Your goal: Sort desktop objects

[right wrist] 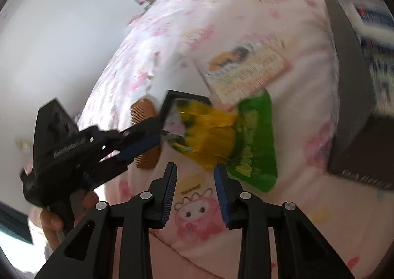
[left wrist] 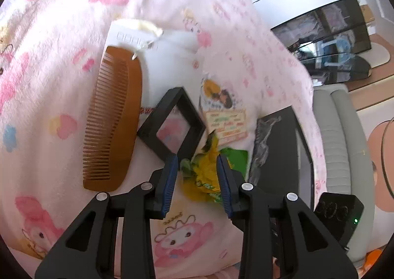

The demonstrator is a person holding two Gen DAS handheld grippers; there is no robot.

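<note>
A yellow and green snack bag (right wrist: 216, 136) is seen lying crumpled on a pink cartoon-print blanket (left wrist: 49, 82), its yellow end overlapping a black square frame (left wrist: 172, 121). A wooden comb (left wrist: 113, 121) is laid just beside the frame, and a printed card (right wrist: 248, 67) rests beyond the bag. The left gripper (left wrist: 197, 163) is held over the bag's yellow end with its fingers (left wrist: 171, 175) spread and nothing pinched. The right gripper (right wrist: 195, 170) is poised near the bag's edge, its fingers (right wrist: 221, 185) likewise parted and empty. A hand (right wrist: 53, 224) is seen on the left tool's handle
</note>
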